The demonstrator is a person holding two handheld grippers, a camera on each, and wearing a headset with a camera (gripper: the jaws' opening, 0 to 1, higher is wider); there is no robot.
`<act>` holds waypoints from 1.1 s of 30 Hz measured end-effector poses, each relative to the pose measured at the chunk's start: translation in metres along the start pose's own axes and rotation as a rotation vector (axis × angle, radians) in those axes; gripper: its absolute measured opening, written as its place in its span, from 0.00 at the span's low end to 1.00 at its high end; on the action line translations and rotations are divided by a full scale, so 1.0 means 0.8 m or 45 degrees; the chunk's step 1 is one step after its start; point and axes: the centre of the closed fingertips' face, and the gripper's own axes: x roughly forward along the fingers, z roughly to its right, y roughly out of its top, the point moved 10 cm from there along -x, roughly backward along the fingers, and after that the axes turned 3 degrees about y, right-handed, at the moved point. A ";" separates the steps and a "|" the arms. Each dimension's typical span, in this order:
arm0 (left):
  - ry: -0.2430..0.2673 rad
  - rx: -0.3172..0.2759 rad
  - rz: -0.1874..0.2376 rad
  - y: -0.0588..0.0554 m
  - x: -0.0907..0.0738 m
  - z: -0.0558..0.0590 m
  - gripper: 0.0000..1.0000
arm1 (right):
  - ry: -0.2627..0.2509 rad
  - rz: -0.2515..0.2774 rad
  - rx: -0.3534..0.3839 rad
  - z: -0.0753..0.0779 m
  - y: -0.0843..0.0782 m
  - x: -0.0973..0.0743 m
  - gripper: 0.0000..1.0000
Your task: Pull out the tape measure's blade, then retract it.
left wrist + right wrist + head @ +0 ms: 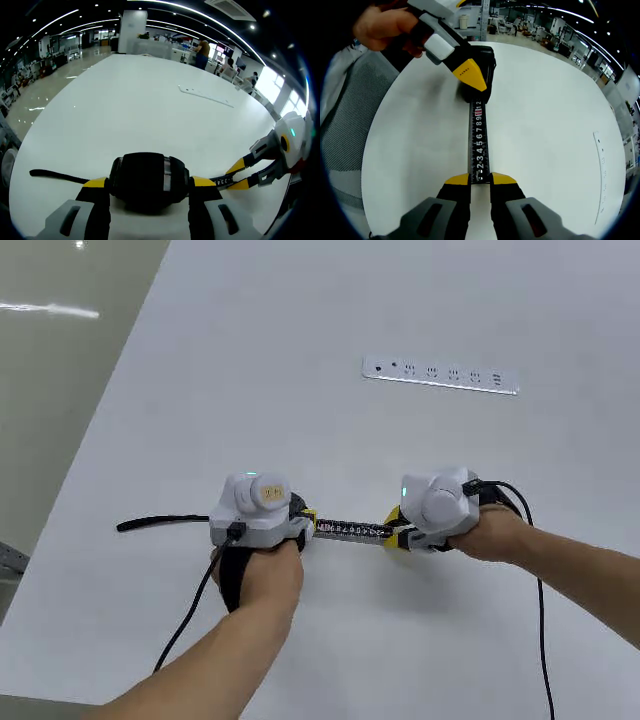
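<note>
Left gripper view has the left gripper (149,182) clamped across the black tape measure (149,172), jaws held wide by its body, low over the white desk (130,100) toward its near edge. A black strap (52,175) trails off left. The blade (479,145) runs out rightward, along the near edge, numbers up. The right gripper (480,179) has its jaws pinched nearly together on the blade's tip, and the end hook is hidden between them. Whether the tape measure rests on the desk, I can't tell. A power strip (440,375) lies well beyond, toward the far edge.
</note>
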 end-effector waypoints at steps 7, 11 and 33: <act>0.000 0.000 -0.002 0.000 0.000 0.000 0.59 | 0.001 0.011 -0.006 0.000 0.009 0.004 0.14; -0.001 0.000 -0.004 0.000 0.000 0.000 0.59 | 0.004 0.016 -0.005 0.001 0.012 0.006 0.14; -0.003 0.002 -0.004 0.001 0.000 0.001 0.59 | 0.014 0.040 -0.025 0.000 0.036 0.019 0.14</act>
